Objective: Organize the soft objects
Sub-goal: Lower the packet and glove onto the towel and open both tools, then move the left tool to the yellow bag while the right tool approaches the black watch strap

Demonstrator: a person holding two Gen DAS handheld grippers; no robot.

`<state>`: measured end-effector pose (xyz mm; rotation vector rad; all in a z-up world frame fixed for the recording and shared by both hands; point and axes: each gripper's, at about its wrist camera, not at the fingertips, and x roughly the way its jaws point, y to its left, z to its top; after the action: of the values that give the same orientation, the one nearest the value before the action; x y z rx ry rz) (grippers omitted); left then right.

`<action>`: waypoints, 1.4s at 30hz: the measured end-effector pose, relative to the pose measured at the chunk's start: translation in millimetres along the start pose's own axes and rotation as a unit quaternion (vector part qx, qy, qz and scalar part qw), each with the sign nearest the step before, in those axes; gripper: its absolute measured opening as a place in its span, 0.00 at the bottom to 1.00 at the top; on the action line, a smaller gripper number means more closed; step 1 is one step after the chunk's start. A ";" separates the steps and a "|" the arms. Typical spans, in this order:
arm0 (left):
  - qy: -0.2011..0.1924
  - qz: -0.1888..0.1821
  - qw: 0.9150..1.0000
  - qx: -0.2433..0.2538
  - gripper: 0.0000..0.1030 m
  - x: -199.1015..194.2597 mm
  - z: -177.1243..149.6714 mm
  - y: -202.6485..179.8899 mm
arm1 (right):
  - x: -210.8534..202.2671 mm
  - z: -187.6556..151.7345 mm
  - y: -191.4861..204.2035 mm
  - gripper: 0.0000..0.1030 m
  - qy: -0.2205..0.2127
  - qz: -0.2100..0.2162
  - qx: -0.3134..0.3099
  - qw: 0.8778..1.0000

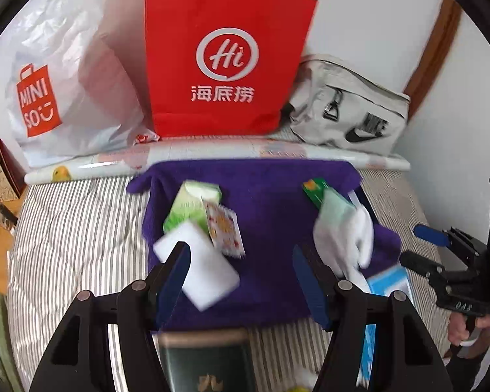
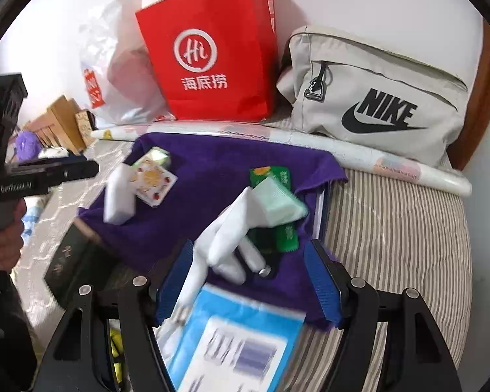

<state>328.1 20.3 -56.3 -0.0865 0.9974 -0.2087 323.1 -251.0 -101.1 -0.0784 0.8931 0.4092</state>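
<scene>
Towel (image 1: 268, 215), purple, lies spread on the striped bed (image 1: 78, 225) and serves as the landmark for everything else. On its left part a white sponge (image 1: 197, 264) overlaps a green-white pack (image 1: 192, 205), with a patterned sachet (image 1: 223, 230) lying across both. On its right part a white glove (image 2: 227, 245) is draped over a green packet (image 2: 277, 225), and a pale green pack (image 2: 277, 202) rests on top of them. A blue-white packet (image 2: 235, 343) sits at the towel's near right corner, blurred. A dark box (image 2: 76, 261) lies just off the towel's near left edge.

Behind the towel a printed roll (image 1: 212, 156) runs along the bed, and beyond that stand a red bag (image 1: 222, 58), a white Miniso bag (image 1: 65, 81) and a grey Nike bag (image 2: 375, 98) against the wall.

Left gripper (image 1: 241, 258) hangs over the towel's near edge with jaws wide apart, nothing between them; its left finger overlaps the sponge in view, though contact cannot be told. Right gripper (image 2: 248, 261) hovers above the glove, jaws likewise spread and holding nothing.
</scene>
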 end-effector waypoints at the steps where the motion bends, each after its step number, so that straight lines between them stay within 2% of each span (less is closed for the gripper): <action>1: 0.000 0.001 1.000 0.000 0.61 -3.7 -4.3 -1.0 | -5.9 -5.1 2.1 0.68 -0.001 0.001 0.003 1.000; 4: -0.003 -0.008 1.000 -0.001 0.61 -20.5 -24.1 -4.8 | -22.4 -20.0 9.6 0.68 -0.005 0.002 0.010 1.000; 11: 0.002 -0.022 1.000 -0.001 0.61 -45.5 -81.2 -12.9 | -70.5 -67.4 34.0 0.68 -0.047 0.009 0.014 0.999; 19: 0.017 -0.038 0.999 0.002 0.61 -60.0 -153.5 -28.2 | -93.7 -120.5 54.9 0.68 -0.044 0.021 0.028 0.998; 23: 0.036 -0.041 0.999 0.001 0.61 -54.0 -184.7 -34.6 | -93.7 -146.0 62.3 0.68 -0.034 0.025 0.024 0.999; 27: 0.056 -0.032 0.998 0.003 0.61 -41.0 -204.3 -42.6 | -91.2 -167.9 62.2 0.68 -0.026 0.035 0.030 0.999; 35: 0.078 -0.036 0.996 -0.016 0.62 -15.2 -219.7 -52.8 | -83.2 -199.7 59.2 0.68 -0.026 0.015 0.024 0.999; 39: 0.076 -0.021 0.997 0.001 0.73 -4.9 -223.0 -66.7 | -76.7 -209.4 57.7 0.68 -0.022 0.025 0.026 0.999; 42: 0.076 0.010 0.997 0.026 0.78 4.3 -225.5 -80.1 | -70.4 -215.8 56.4 0.68 -0.016 0.031 0.029 0.999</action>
<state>130.0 -53.6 -168.4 -0.0130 1.1439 -0.2251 102.8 -271.8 -177.0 0.0100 0.8766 0.4401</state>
